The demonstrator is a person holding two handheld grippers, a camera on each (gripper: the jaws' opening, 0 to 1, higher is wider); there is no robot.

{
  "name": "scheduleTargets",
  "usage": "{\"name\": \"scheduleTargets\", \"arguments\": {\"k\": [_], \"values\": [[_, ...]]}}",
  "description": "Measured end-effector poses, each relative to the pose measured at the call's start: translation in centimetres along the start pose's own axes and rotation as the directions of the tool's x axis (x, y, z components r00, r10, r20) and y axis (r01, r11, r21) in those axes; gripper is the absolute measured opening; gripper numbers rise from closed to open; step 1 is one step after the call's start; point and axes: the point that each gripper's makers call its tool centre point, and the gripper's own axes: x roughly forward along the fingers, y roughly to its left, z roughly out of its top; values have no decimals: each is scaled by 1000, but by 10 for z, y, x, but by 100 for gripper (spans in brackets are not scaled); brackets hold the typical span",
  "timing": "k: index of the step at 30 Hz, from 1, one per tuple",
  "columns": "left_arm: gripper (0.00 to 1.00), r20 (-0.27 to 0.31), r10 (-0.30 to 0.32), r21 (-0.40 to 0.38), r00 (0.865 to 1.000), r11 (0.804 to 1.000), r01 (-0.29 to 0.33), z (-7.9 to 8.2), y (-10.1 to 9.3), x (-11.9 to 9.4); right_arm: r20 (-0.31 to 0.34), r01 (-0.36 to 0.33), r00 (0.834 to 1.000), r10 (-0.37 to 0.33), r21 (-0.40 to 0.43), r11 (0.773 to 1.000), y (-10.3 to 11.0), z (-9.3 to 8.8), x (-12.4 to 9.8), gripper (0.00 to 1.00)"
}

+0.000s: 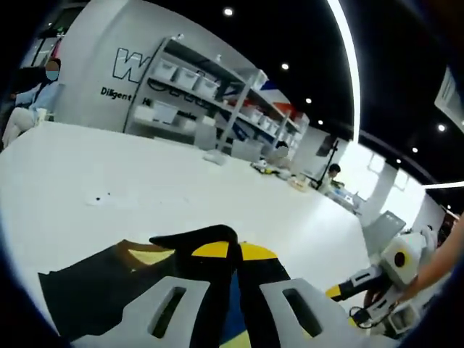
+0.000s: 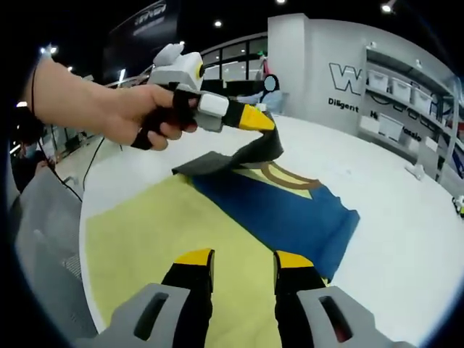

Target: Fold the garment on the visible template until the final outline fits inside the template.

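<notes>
A blue garment (image 2: 290, 210) with a yellow neckline lies on the yellow template (image 2: 167, 232) on the white table. One dark corner of it is lifted and folded over, with my left gripper (image 2: 264, 119), held in a hand, shut on it. In the left gripper view that dark cloth (image 1: 94, 283) hangs from between the yellow tips of the left gripper (image 1: 233, 254). My right gripper (image 2: 243, 259) hovers open over the bare template, near the garment's near edge, with nothing between its fingers. It also shows as the right gripper (image 1: 362, 279) at the right of the left gripper view.
The white table (image 1: 145, 181) stretches wide beyond the garment, with small items (image 1: 272, 168) at its far side. Its curved edge (image 2: 83, 210) runs along the left, with a grey chair (image 2: 36, 217) beyond it. Shelves of bins (image 1: 196, 80) and seated people stand behind.
</notes>
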Motion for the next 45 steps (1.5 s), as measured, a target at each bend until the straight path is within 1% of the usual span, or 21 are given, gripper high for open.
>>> {"name": "scheduleTargets", "arguments": {"k": [4, 7, 11, 19, 21, 23, 25, 27, 28, 29, 31, 34, 36, 38, 42, 43, 44, 45], "values": [[2, -19, -13, 5, 1000, 1000, 14, -8, -8, 5, -1, 4, 1000, -4, 3, 1000, 0, -2, -1, 27], [2, -35, -34, 21, 999, 999, 34, -13, -18, 9, 0, 7, 1000, -7, 9, 1000, -1, -4, -1, 27], [2, -52, -44, 17, 998, 999, 45, -19, -21, 15, -1, 10, 1000, -10, 15, 1000, -2, -6, -2, 27], [2, -103, -98, 14, 990, 995, 100, -36, -44, 28, -5, 17, 1000, -17, 24, 1000, -4, -9, -4, 27], [2, -111, -100, 13, 989, 995, 102, -38, -45, 32, -6, 18, 1000, -18, 26, 999, -4, -9, -5, 27], [2, -144, -98, 6, 985, 995, 100, -45, -45, 34, -7, 20, 1000, -19, 26, 999, -5, -10, -5, 28], [3, -154, -98, -1, 983, 995, 99, -50, -46, 35, -8, 21, 1000, -21, 28, 999, -5, -11, -6, 27], [5, -153, -91, -9, 984, 996, 91, -51, -46, 35, -9, 22, 1000, -21, 30, 999, -5, -11, -6, 28], [10, -155, -97, -22, 983, 995, 95, -51, -48, 35, -9, 22, 1000, -22, 30, 999, -5, -11, -6, 28], [16, -141, -115, -42, 983, 993, 110, -50, -53, 36, -9, 22, 1000, -22, 30, 999, -5, -11, -6, 28], [18, -139, -128, -45, 982, 991, 122, -49, -58, 35, -10, 21, 1000, -21, 29, 999, -5, -11, -6, 28], [19, -134, -155, -47, 979, 988, 150, -48, -68, 30, -9, 21, 1000, -20, 29, 999, -4, -10, -5, 28], [17, -136, -165, -34, 977, 986, 162, -48, -72, 26, -8, 18, 1000, -18, 28, 999, -3, -9, -4, 28], [18, -135, -176, -32, 975, 984, 173, -48, -74, 19, -7, 17, 1000, -17, 29, 999, -2, -9, -3, 28], [18, -148, -194, -4, 970, 981, 195, -51, -74, 0, -2, 11, 1000, -11, 25, 1000, 0, -8, -3, 28], [17, -160, -198, 14, 967, 979, 203, -54, -73, -9, 3, 8, 1000, -8, 28, 1000, 1, -7, -3, 28], [17, -172, -202, 47, 964, 976, 213, -56, -73, -15, 3, 5, 1000, -5, 26, 1000, 1, -8, -4, 29], [17, -199, -205, 96, 958, 969, 227, -62, -72, -25, 3, -1, 1000, 1, 21, 1000, 2, -8, -4, 28]]}}
